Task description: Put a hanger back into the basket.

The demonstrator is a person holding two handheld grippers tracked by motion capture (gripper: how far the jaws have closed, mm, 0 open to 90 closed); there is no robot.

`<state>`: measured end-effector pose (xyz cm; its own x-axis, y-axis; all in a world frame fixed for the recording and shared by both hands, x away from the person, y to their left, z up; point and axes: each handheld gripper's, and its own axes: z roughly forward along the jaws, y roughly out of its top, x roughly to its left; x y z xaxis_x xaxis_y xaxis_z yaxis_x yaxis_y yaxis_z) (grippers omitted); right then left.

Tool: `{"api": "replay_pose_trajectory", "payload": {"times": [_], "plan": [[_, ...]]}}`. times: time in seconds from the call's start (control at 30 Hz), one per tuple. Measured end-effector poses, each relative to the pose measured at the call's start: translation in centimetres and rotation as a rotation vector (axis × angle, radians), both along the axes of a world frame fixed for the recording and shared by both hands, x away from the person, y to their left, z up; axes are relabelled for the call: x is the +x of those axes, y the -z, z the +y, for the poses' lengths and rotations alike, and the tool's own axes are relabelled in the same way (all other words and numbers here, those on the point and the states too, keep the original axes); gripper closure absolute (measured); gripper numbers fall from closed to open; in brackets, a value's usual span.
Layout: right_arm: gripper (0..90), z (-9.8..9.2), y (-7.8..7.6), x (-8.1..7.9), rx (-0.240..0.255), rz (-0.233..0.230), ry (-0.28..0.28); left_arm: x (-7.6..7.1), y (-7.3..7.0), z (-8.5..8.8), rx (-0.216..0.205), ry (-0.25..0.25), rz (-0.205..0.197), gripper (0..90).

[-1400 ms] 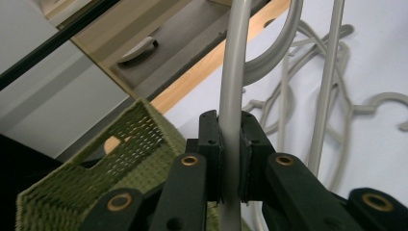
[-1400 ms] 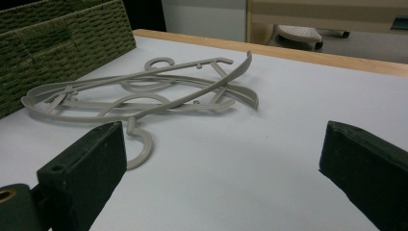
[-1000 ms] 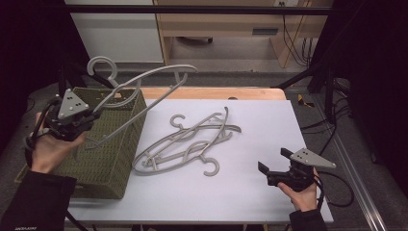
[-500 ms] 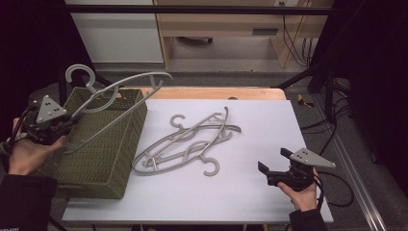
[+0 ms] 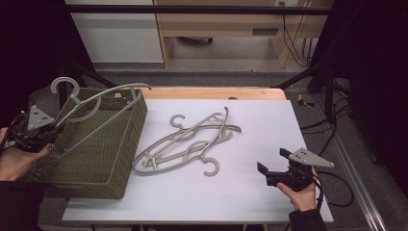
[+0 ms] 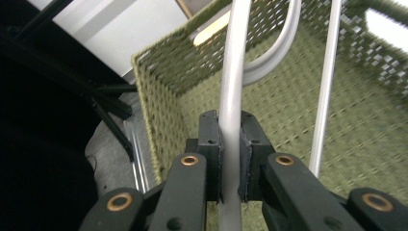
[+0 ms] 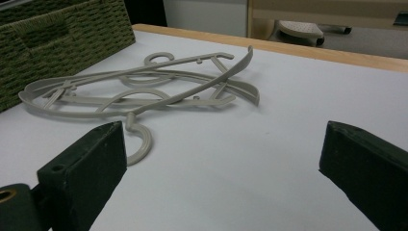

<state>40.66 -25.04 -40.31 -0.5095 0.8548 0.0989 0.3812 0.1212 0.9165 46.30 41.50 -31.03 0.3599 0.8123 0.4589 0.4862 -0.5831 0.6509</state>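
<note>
Left gripper (image 5: 45, 134) clamped on a grey hanger (image 5: 98, 98), now swung leftward and lower over the green woven basket (image 5: 103, 159) (hook pokes past the far rim). Release looks close. Right gripper (image 5: 269, 174) idle, jaws wide; remaining hangers (image 5: 190, 142) piled mid-table.

No text, label, brand, number or sign can be read in any of the views. Nothing legible is found on any item shown.
</note>
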Motion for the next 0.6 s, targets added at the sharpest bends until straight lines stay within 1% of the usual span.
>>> {"api": "replay_pose_trajectory", "payload": {"times": [0.03, 0.2, 0.33, 0.4, 0.47, 0.5, 0.6], "plan": [[3.0, 0.0, 0.0, 0.0, -0.003, 0.0, -0.004, 0.0, 0.2, 0.2, 0.005, -0.01, 0.001, 82.5], [2.9, 0.0, 0.0, 0.0, -0.001, 0.003, -0.006, 0.2, 1.0, 1.1, -0.001, -0.053, 0.007, 82.5], [3.0, 0.0, 0.0, 0.0, -0.001, 0.004, -0.004, 0.2, 1.7, 1.7, 0.002, -0.074, 0.031, 82.5], [3.0, 0.0, 0.1, 0.1, -0.008, -0.003, -0.007, 0.2, 2.1, 1.8, 0.009, -0.08, 0.041, 82.5], [3.0, 0.0, 0.1, 0.1, -0.012, -0.003, -0.013, 0.3, 2.6, 1.9, -0.004, -0.085, 0.043, 82.5], [3.0, 0.0, 0.1, 0.1, -0.01, -0.003, -0.014, 0.3, 2.7, 2.0, -0.002, -0.086, 0.05, 82.5], [3.0, 0.2, 0.2, 0.1, -0.011, 0.005, -0.008, 0.4, 3.5, 2.2, -0.013, -0.096, 0.062, 82.6]]}}
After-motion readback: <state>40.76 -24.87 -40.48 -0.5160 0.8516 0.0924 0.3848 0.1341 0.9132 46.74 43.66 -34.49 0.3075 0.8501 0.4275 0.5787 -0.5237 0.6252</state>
